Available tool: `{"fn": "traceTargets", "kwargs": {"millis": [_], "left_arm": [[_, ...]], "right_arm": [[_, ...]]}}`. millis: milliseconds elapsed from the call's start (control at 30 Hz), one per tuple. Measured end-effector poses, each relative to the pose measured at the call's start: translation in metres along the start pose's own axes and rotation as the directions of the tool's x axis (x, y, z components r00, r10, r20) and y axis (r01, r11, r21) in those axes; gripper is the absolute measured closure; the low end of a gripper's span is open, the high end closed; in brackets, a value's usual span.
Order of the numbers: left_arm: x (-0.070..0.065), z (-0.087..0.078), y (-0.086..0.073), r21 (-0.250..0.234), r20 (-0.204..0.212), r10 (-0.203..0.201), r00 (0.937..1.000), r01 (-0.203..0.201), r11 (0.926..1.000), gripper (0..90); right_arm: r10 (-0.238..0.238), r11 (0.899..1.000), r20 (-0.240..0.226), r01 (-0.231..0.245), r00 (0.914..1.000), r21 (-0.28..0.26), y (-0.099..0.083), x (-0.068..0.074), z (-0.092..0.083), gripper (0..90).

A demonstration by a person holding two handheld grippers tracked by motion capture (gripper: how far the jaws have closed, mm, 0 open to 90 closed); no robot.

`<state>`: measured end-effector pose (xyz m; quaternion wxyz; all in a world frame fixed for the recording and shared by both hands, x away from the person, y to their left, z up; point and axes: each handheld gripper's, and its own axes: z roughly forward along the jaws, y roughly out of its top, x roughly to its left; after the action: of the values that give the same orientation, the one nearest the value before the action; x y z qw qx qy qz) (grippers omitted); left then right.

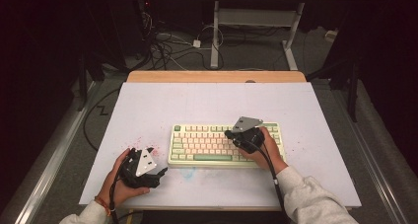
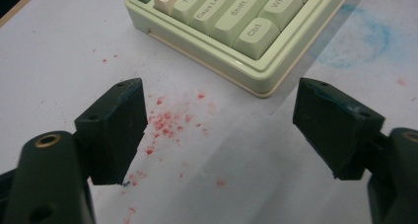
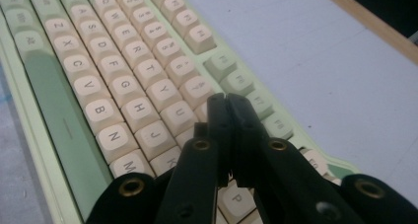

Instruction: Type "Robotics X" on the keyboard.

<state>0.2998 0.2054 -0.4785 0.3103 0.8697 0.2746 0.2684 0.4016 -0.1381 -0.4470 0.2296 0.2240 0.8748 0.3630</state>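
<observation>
A pale green keyboard (image 1: 224,145) with cream keys lies near the front middle of the white table (image 1: 217,105). My right gripper (image 1: 228,133) hovers over its right half, jaws shut with nothing between them; in the right gripper view its tips (image 3: 226,99) point at the cream keys of the keyboard (image 3: 98,86), near the upper letter row. My left gripper (image 1: 163,171) rests on the table left of the keyboard, open. In the left gripper view its jaws (image 2: 222,130) stand wide apart over bare table, with the keyboard's corner (image 2: 231,31) just beyond.
Red specks (image 2: 165,123) stain the table between the left jaws, and a faint blue smudge (image 2: 362,39) lies by the keyboard's front edge. A wooden strip (image 1: 217,76) runs along the table's far edge. Cables and desk legs (image 1: 214,36) stand on the floor behind.
</observation>
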Motion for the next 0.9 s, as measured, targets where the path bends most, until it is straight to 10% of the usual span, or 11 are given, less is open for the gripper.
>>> {"fn": "traceTargets", "kwargs": {"millis": [900], "left_arm": [[0.003,-0.003,-0.001,-0.017,0.006,-0.047,0.9989,0.047,0.9988,26.0]], "right_arm": [[0.042,0.984,0.117,-0.02,0.9922,-0.178,-0.014,-0.003,-0.063,32.1]]}}
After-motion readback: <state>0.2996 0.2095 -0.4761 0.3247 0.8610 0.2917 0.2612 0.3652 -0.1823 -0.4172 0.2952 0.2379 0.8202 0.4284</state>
